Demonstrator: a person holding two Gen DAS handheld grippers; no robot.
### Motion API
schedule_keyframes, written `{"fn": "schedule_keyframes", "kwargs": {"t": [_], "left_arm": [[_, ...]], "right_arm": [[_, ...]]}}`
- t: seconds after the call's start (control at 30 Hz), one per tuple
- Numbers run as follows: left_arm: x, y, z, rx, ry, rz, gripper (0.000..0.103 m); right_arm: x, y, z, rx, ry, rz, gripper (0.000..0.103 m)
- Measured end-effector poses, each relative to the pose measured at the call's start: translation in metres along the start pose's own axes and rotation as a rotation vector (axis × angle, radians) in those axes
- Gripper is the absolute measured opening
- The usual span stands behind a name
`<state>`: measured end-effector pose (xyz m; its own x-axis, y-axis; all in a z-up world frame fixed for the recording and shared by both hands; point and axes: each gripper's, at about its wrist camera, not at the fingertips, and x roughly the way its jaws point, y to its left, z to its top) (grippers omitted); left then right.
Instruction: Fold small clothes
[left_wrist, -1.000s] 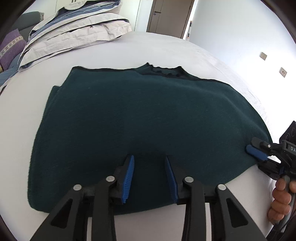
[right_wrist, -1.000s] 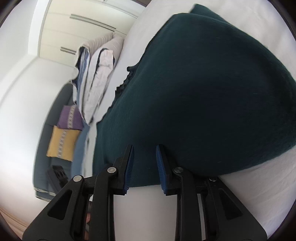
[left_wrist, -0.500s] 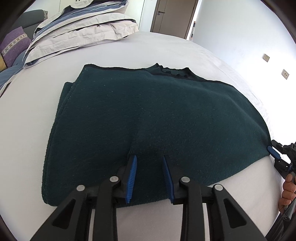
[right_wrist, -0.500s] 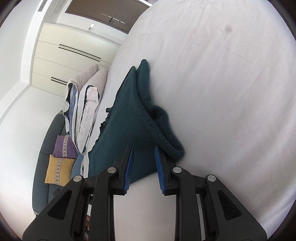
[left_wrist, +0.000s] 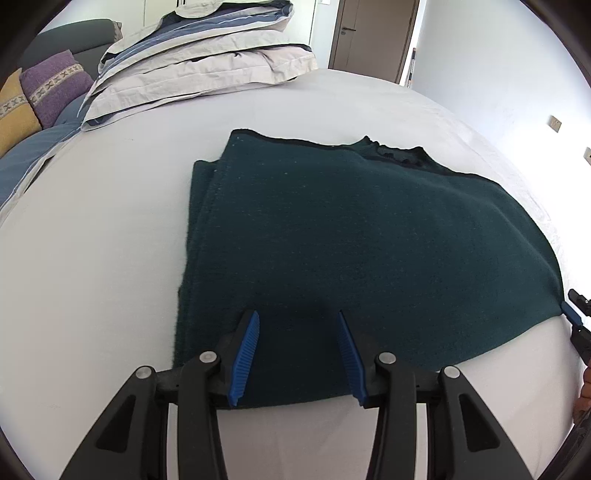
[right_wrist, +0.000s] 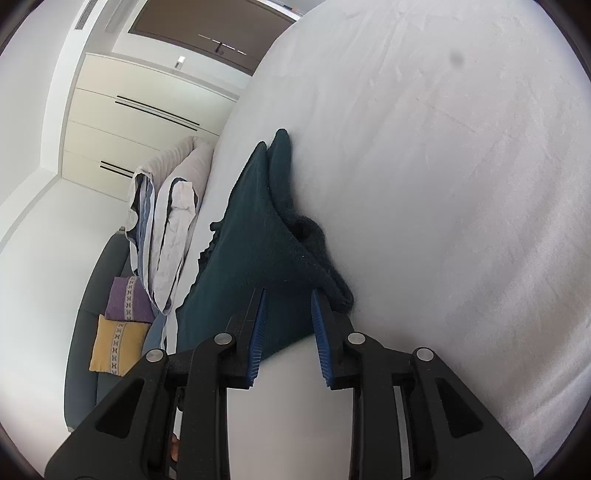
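Your left hand-held gripper (left_wrist: 297, 354) has just opened over the sweater (left_wrist: 362, 236), holding nothing. Soft, floppy wool: pinch its near hem. Right hand-held gripper (right_wrist: 287, 334) stays narrowly open beside it.

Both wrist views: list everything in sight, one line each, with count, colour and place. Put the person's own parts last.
Garment: one, dark teal knit, folded flat in the middle of the bed.
Bed: one, white sheet, under the garment.
Folded bedding: one stack, pale grey with blue stripes, far end of the bed.
Cushions: two, purple and yellow, on the grey sofa beside the bed.
Door: one, brown, far wall.
Wardrobe: one, cream, behind the sofa.
Wall sockets: two, pale, on the right wall.
Left gripper: black with blue pads, jaws just widened, open over the garment's near edge.
Right gripper: black with blue pads, at the garment's right corner; grip unclear.
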<state>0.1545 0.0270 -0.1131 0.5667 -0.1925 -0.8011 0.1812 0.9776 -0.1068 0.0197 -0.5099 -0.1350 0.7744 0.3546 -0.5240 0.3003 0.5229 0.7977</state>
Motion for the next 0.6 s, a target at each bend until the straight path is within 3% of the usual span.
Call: {"fn": "schedule_keyframes", "kwargs": {"t": [0.47, 0.6], "left_arm": [[-0.005, -0.003, -0.002, 0.015, -0.004, 0.052, 0.047], [-0.018, -0.005, 0.003, -0.006, -0.034, 0.050, 0.049]], "right_arm": [[-0.061, -0.024, 0.009, -0.017, -0.074, -0.081, 0.031], [-0.065, -0.024, 0.011, -0.011, -0.077, -0.064, 0.040]]}}
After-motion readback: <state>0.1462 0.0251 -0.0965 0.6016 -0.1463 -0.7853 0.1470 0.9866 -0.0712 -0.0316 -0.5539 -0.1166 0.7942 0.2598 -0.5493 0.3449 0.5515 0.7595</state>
